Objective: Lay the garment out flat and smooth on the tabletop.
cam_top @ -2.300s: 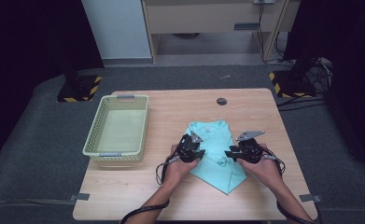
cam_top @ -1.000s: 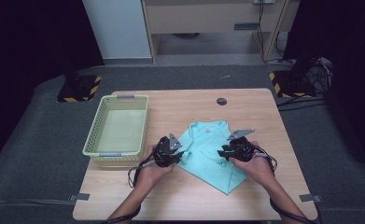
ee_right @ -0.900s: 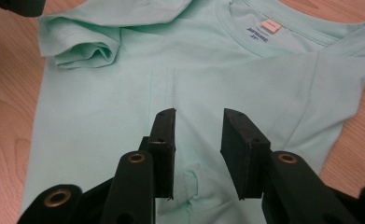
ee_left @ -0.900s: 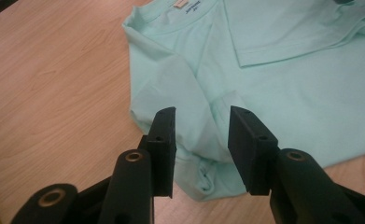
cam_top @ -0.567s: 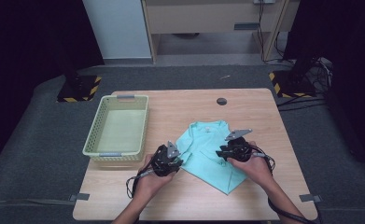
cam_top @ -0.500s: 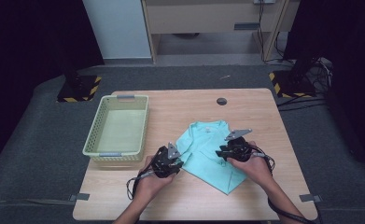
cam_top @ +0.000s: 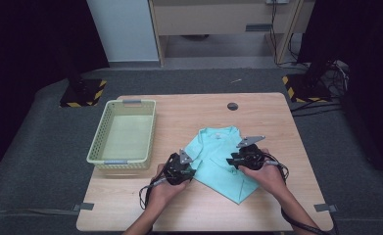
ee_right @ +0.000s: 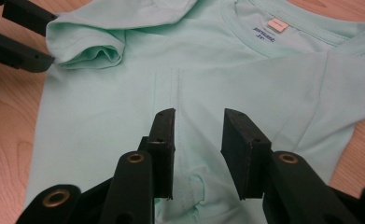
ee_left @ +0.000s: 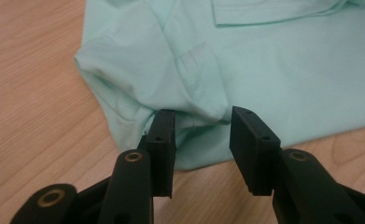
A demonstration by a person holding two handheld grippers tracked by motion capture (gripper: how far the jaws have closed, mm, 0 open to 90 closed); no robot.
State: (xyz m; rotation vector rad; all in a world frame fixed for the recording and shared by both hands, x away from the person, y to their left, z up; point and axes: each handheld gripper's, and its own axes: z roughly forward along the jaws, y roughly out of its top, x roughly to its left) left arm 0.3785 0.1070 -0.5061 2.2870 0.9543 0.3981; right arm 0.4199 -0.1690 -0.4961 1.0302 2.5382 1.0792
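right gripper view reveals shirt's point(ee_right: 217, 84) neck label point(ee_right: 277, 25).

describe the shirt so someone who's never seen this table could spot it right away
On the wooden table, look right of the pale yellow basket. The shirt lies flat there, partly folded, between the two black grippers. It is the only mint green cloth there.

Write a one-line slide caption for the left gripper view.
Left hand-held gripper, jaws apart, at the bunched edge of a mint-green T-shirt lying on the wooden table.
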